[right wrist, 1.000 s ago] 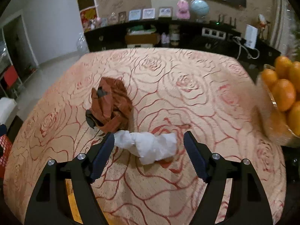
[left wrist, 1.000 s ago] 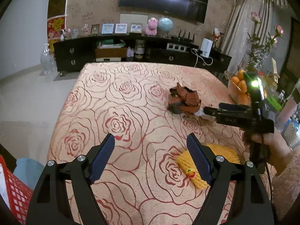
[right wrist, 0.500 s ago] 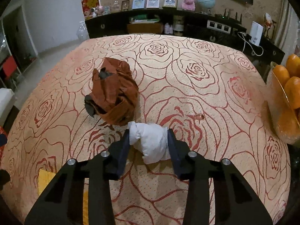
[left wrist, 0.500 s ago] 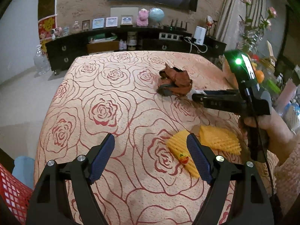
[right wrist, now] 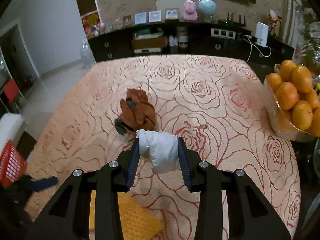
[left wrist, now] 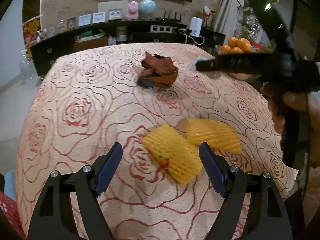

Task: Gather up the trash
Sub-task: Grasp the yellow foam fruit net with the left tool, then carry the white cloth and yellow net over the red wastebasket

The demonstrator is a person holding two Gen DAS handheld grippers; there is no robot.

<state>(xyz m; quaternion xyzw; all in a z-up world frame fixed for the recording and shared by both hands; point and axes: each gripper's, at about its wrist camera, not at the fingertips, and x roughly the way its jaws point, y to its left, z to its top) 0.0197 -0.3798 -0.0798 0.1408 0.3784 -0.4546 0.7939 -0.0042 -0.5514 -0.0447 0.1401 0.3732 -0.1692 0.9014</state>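
My right gripper [right wrist: 159,156] is shut on a crumpled white tissue [right wrist: 160,150], lifted a little above the rose-patterned tablecloth [right wrist: 210,92]. Just beyond it lies a crumpled brown wrapper [right wrist: 138,113]. In the left wrist view my left gripper [left wrist: 161,166] is open, low over the table, with a yellow foam fruit net [left wrist: 172,156] bearing a small sticker between its fingers, untouched. A second yellow net [left wrist: 214,136] lies just to its right. The right gripper [left wrist: 197,65] reaches across at upper right with a bit of tissue showing at its tip. The brown wrapper [left wrist: 160,72] sits further back.
A glass bowl of oranges [right wrist: 294,98] stands at the table's right edge. A red basket [right wrist: 11,167] sits low off the left side. A dark sideboard [right wrist: 180,40] with frames and a globe [right wrist: 207,7] runs behind the table. A hand [left wrist: 288,102] holds the right gripper's handle.
The right gripper closed on the white tissue and raised it off the cloth. The left gripper moved forward and down until the nearer yellow net lay between its open fingers.
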